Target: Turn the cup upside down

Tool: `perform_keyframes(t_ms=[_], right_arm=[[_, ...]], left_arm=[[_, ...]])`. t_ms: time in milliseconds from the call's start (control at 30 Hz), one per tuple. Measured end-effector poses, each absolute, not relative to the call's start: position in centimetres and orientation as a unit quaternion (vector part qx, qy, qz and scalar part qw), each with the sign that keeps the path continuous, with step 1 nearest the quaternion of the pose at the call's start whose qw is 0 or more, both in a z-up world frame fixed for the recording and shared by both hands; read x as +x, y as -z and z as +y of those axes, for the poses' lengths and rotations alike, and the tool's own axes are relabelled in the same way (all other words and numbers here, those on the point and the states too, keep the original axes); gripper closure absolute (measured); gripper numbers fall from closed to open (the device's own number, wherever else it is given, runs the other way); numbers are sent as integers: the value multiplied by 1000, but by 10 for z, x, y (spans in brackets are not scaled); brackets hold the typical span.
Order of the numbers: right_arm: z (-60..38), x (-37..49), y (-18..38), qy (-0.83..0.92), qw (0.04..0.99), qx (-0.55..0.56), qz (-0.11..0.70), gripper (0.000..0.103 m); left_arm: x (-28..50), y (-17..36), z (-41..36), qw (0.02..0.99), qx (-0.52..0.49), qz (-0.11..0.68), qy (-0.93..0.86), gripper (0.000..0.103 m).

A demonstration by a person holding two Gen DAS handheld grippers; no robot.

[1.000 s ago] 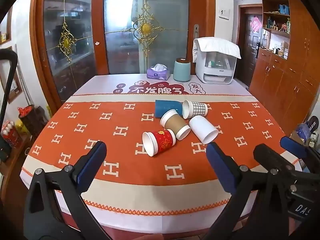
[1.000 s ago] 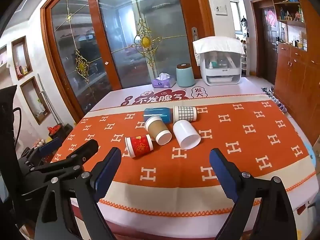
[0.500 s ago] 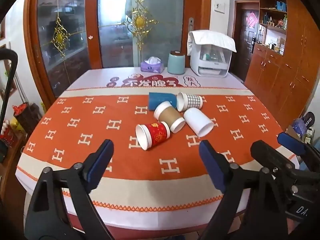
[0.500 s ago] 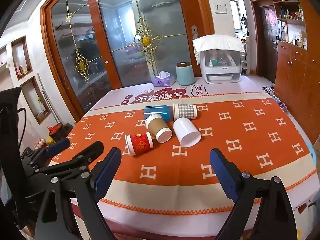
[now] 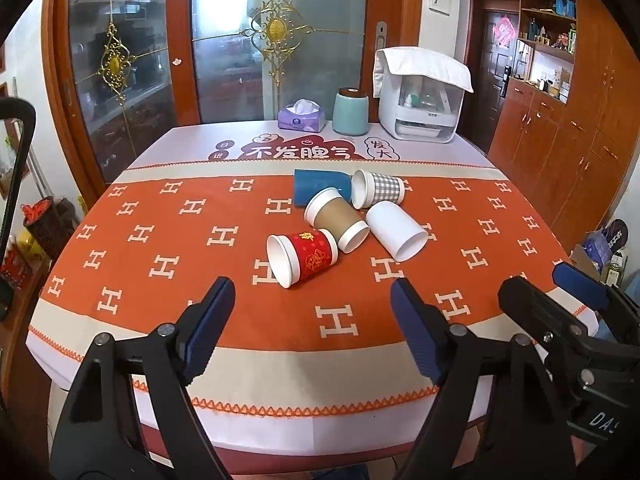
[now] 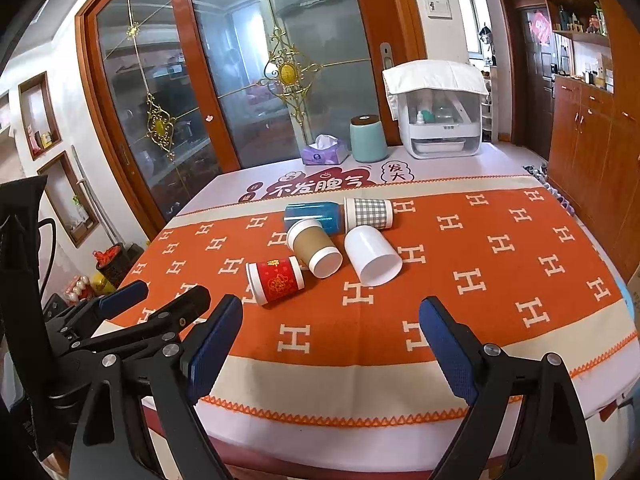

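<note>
Several paper cups lie on their sides in a cluster on the orange tablecloth (image 5: 160, 248): a red cup (image 5: 302, 257) (image 6: 276, 280) nearest me, a brown cup (image 5: 336, 219) (image 6: 314, 247), a white cup (image 5: 396, 230) (image 6: 371, 255), a blue cup (image 5: 320, 186) (image 6: 314, 217) and a checked cup (image 5: 378, 188) (image 6: 368, 213). My left gripper (image 5: 312, 328) is open and empty above the table's near edge, just short of the red cup. My right gripper (image 6: 332, 348) is open and empty, also near the front edge; it shows in the left wrist view (image 5: 576, 300).
At the table's far end stand a purple tissue box (image 5: 302, 117), a teal canister (image 5: 351, 111) and a white appliance with a cloth on top (image 5: 420, 94). Glass doors are behind. Wooden cabinets (image 5: 560, 120) line the right side. The left gripper shows in the right wrist view (image 6: 152, 304).
The left gripper has moved forward toward the cups, and its view has shifted left. The right gripper has stayed nearly still. Both stay open.
</note>
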State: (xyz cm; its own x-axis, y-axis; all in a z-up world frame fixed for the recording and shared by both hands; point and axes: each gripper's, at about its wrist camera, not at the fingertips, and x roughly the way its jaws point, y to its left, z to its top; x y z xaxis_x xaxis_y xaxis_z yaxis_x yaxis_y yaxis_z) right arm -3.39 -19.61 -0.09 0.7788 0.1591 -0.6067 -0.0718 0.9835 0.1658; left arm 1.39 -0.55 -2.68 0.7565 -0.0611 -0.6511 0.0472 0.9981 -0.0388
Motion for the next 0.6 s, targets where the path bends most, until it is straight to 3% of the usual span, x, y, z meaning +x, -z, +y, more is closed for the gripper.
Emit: perform_keyframes(t_ms=[600], right_arm=[[-196,-33,12,-60,940,69,329,12]], left_arm=[[14,29,-6,937,-8,349,28,26]])
